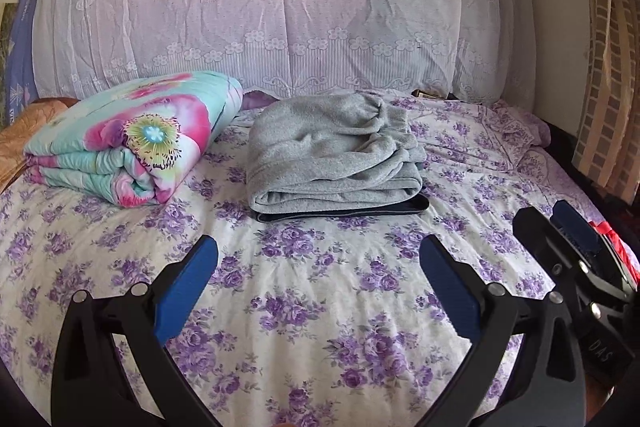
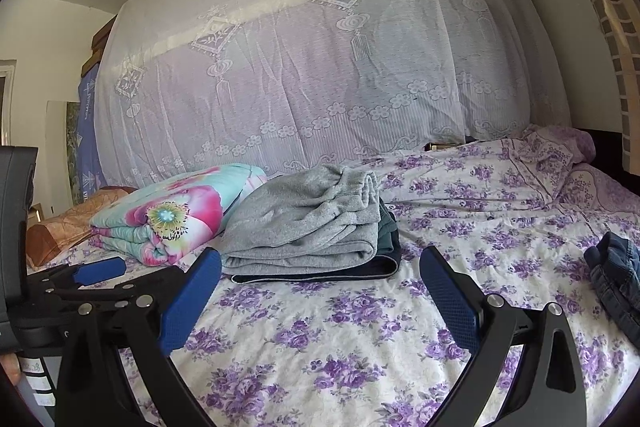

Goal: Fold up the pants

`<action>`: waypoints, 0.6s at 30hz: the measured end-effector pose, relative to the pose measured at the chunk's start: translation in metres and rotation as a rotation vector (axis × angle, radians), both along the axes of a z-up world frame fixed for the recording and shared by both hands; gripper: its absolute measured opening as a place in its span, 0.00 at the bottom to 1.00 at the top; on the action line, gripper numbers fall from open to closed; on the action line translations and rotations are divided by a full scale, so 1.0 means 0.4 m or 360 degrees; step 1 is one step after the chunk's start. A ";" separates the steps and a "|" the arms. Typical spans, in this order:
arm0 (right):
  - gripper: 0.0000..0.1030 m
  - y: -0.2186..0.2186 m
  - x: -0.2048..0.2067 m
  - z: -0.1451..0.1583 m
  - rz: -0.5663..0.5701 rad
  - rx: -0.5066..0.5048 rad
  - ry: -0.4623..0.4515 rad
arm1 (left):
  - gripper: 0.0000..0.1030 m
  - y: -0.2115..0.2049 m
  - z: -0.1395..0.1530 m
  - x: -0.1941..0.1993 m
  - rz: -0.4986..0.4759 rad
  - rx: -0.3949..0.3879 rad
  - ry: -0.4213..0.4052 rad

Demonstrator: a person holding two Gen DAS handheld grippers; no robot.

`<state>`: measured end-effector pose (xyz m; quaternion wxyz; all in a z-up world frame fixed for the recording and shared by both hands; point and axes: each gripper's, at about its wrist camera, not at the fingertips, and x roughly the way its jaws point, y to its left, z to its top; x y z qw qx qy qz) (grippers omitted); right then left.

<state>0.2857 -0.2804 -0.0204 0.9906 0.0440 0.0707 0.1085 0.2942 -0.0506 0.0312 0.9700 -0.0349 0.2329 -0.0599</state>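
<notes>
Grey folded pants (image 1: 328, 155) (image 2: 308, 227) lie in the middle of the bed on top of a darker folded garment (image 1: 344, 213) (image 2: 320, 277). My left gripper (image 1: 318, 251) hovers open over the sheet, short of the pile, with nothing between its blue pads. My right gripper (image 2: 320, 257) is also open and empty, its tips level with the pile's near edge. In the left wrist view the right gripper (image 1: 548, 221) shows at the right edge. A crumpled pair of blue jeans (image 2: 616, 279) lies on the bed to the right.
A folded floral quilt (image 1: 132, 135) (image 2: 172, 215) sits just left of the pile. The purple-flowered sheet (image 1: 320, 327) covers the bed. A white lace cloth (image 1: 280, 7) drapes a tall stack along the back. A pillow (image 2: 560, 155) lies at the far right.
</notes>
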 end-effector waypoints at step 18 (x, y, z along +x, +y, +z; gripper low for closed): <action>0.97 0.002 0.001 -0.002 0.0002 -0.0002 0.0005 | 0.96 -0.024 -0.003 0.002 0.0125 0.0149 0.0015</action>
